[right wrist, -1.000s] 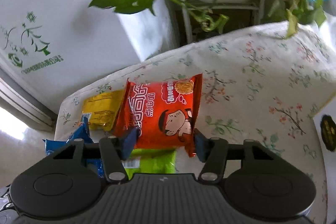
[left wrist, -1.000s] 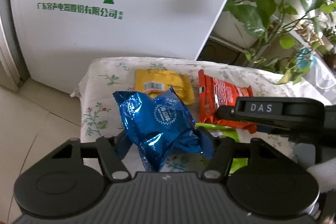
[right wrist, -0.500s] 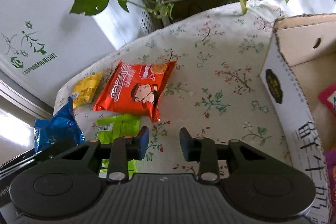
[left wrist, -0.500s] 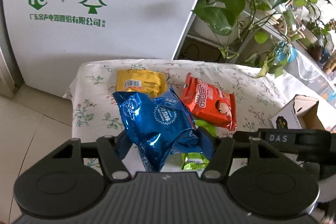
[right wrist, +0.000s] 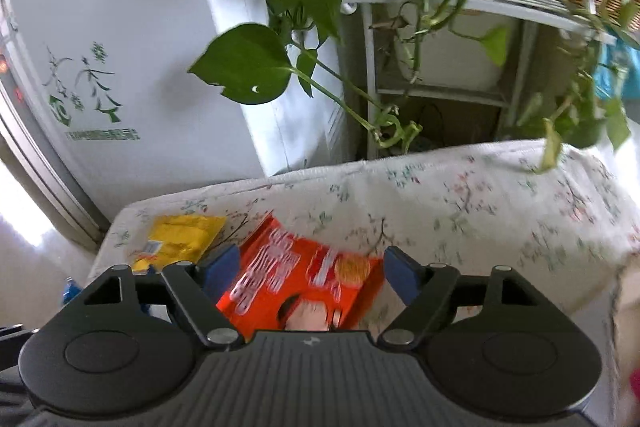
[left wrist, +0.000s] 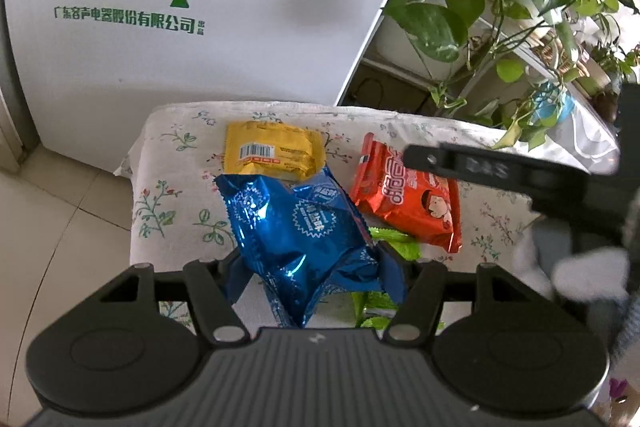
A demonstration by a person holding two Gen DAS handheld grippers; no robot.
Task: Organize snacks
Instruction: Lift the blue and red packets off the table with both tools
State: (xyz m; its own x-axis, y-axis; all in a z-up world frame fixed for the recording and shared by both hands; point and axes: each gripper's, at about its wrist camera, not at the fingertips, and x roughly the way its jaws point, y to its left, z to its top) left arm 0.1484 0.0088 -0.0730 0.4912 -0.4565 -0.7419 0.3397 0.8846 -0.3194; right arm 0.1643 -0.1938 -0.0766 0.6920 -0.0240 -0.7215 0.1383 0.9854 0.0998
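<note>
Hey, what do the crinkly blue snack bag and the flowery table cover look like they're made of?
Crinkly blue snack bag: likely metallised plastic film, glossy; it shows sharp creases and bright mirror-like glints. Flowery table cover: probably woven cotton-type fabric, matte; it drapes softly over the edge with no shine.

You have bright daylight in both views, with the floor (right wrist: 24,227) at the left of the right wrist view blown out to white. The left wrist view is sharp at the centre, foil glinting on the blue packet (left wrist: 304,227), though a soft grey shadow smudges the white panel (left wrist: 240,7). The right wrist view is smeared: the orange packet (right wrist: 296,279) and tablecloth (right wrist: 480,195) blur, and straight edges bow near the frame borders.
</note>
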